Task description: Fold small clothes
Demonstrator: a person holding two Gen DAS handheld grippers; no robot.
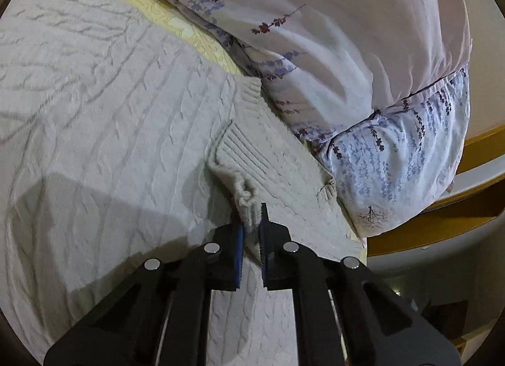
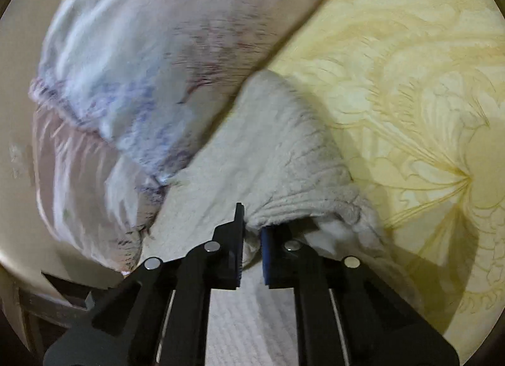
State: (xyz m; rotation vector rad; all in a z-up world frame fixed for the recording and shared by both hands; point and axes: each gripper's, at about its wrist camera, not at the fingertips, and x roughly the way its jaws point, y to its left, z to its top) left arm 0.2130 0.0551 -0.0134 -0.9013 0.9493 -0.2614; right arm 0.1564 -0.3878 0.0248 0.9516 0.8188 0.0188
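On top of the yellow flower-patterned bedsheet, a cream cable-knit sweater is spread out, right up against a lilac floral quilt. Its ribbed edge is pinched tight by the left gripper, and a bunched ribbed bit is clamped in the right gripper. Knit this soft and floppy will probably stretch and sag, so it's best grabbed at the firmer ribbed hems.

a home bedroom. yellow floral-patterned bedsheet spread flat, a flower-print pillow lying on it. wooden bed frame at the edge.
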